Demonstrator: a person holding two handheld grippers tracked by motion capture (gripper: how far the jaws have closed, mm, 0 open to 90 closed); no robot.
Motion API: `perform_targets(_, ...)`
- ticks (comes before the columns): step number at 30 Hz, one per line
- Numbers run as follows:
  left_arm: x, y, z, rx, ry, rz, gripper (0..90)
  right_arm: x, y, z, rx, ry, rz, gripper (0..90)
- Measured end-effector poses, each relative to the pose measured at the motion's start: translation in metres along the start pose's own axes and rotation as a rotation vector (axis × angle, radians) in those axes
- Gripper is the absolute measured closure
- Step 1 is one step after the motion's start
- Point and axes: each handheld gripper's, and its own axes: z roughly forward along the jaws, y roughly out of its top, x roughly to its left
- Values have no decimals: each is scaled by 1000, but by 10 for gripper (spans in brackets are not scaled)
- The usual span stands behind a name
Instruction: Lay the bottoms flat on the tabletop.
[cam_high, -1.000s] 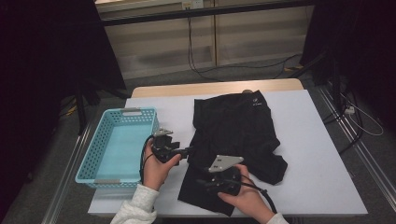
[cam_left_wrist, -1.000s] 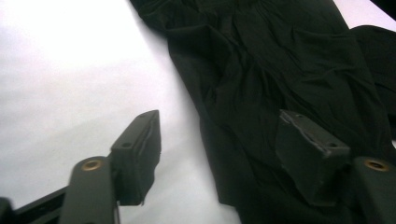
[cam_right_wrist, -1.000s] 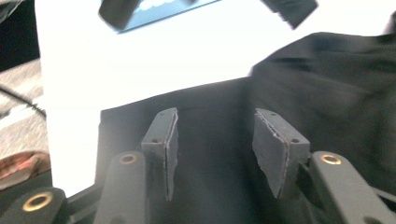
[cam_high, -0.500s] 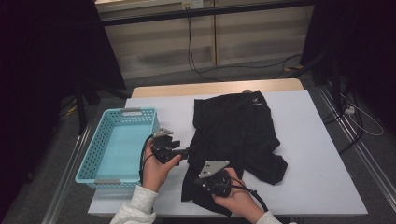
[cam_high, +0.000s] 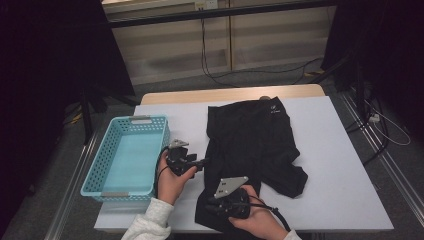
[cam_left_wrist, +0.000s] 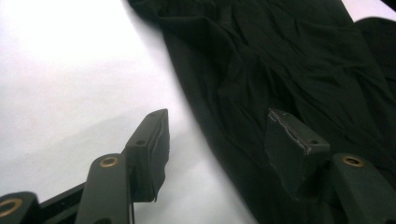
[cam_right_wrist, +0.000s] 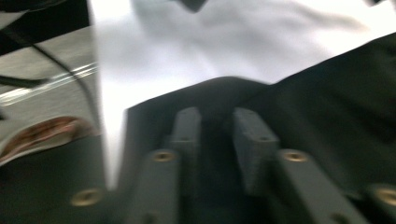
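A black garment (cam_high: 255, 135) lies spread on the white table (cam_high: 340, 165). My left gripper (cam_high: 202, 162) points at its left edge. In the left gripper view the left gripper (cam_left_wrist: 217, 126) is open and its jaws have just been closing. One jaw is over bare table and the other over the garment (cam_left_wrist: 289, 60), and the pads press on nothing. My right gripper (cam_high: 212, 204), under its grey plate, hovers over the garment's near left corner. In the blurred right gripper view the right gripper (cam_right_wrist: 217, 116) has just been opening, a narrow gap above the black cloth (cam_right_wrist: 327, 93).
A light blue plastic basket (cam_high: 135, 120) stands at the table's left, just beyond my left hand. The table's near edge runs close under my right hand. Bare white table lies to the right of the garment. Cables trail on the floor behind.
My right gripper has shifted a little left and toward the table's near edge, over the garment's corner. The left hand has stayed where it was.
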Motion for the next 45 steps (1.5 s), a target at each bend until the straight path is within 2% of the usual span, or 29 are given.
perform_targets(2,1,1,-1,-3,10,-8,393,-2,1,2,1,-51,11,534)
perform_targets(4,1,0,-1,1,9,-9,394,-3,0,6,26,-62,2,532)
perform_targets(5,1,0,-1,7,6,-7,395,-2,-1,8,15,-82,-18,579)
perform_targets(8,-1,-1,0,14,4,-4,394,-6,1,8,20,-86,-14,872)
perform_targets(10,-1,-1,1,16,5,-2,395,-8,0,7,10,-72,20,884)
perform_targets(12,-2,-2,3,22,-3,-13,406,-10,-1,4,6,-62,23,887)
perform_targets(14,-3,-3,7,37,6,-12,416,-10,-1,-2,-10,-40,40,887)
perform_targets(15,-3,-4,10,43,0,-22,424,-11,-1,-4,-12,-43,31,887)
perform_targets(16,-3,-5,13,57,7,-24,449,-11,-1,-5,-11,-46,25,887)
perform_targets(17,-4,-5,16,45,14,-22,466,-11,-1,-6,-12,-47,23,887)
perform_targets(20,-7,-3,19,62,1,-29,537,-12,-2,-6,-15,-43,18,886)
perform_targets(23,-14,-2,26,81,-28,-28,709,-11,-2,-6,-20,-40,18,886)
perform_targets(24,-15,-2,27,91,-40,-39,808,-11,-2,-7,-23,-41,19,886)
perform_targets(25,-17,-1,28,88,-49,-56,870,-11,-2,-7,-26,-43,19,886)
perform_targets(27,-18,6,23,58,-62,-57,896,-11,-1,-8,-35,-35,24,886)
perform_targets(30,-17,20,8,10,-50,-50,898,-8,2,-9,-71,-18,5,882)
perform_targets(32,-13,26,2,-4,-26,-45,898,-7,5,-8,-104,-11,8,844)
perform_targets(33,-9,27,2,2,-11,-53,897,-6,7,-7,-103,-11,12,806)
perform_targets(35,0,25,3,10,20,-75,891,-7,9,-7,-100,-35,17,694)
perform_targets(37,6,20,6,33,67,-86,883,-10,8,-12,-91,-70,17,640)
perform_targets(39,12,13,9,58,59,-123,865,-18,6,-20,-84,-106,42,563)
perform_targets(41,14,9,10,65,65,-142,867,-24,4,-25,-74,-134,71,511)
perform_targets(42,15,8,10,81,69,-136,879,-29,1,-28,-68,-155,85,482)
perform_targets(43,15,7,8,81,60,-147,883,-31,-1,-30,-65,-169,94,479)
perform_targets(45,13,5,6,87,73,-140,883,-37,-6,-33,-41,-186,97,479)
